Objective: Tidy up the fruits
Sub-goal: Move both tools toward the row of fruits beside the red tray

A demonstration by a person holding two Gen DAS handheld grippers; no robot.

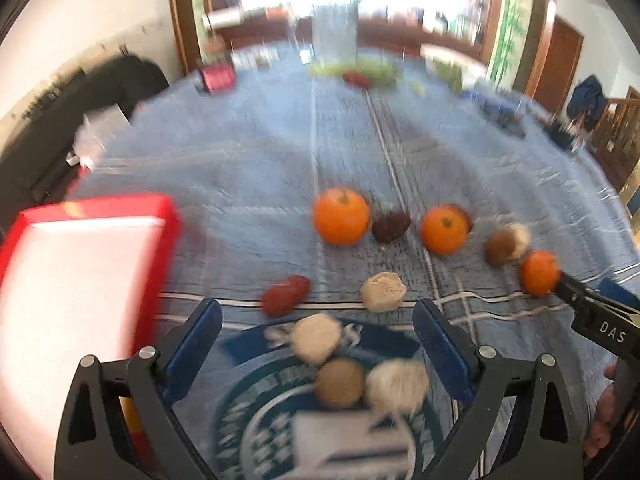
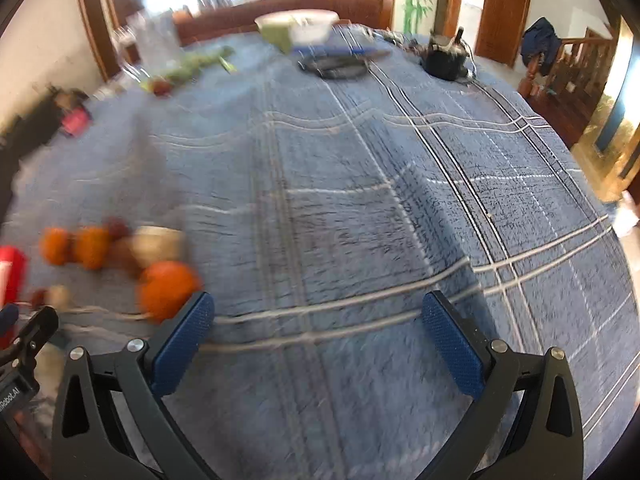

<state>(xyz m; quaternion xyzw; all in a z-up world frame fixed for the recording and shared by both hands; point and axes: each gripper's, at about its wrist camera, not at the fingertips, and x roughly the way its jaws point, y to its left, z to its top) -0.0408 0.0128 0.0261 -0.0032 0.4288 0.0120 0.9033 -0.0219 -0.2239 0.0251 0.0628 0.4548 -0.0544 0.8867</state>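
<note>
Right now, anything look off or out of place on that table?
Nothing spilled or damaged. The fruits lie loose on the blue cloth, none in the red tray: three oranges, nearest the right tongs at, plus pale and brown ones. Both views are motion-blurred, so fine detail is unclear.

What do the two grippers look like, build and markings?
Both match: the left gripper and right gripper have black angular linkage arms with silver pivot screws, and jaws faced with blue textured pads. The left wrist view shows white "DAS" lettering on the right gripper's black body. No cables or sleeves visible.
</note>
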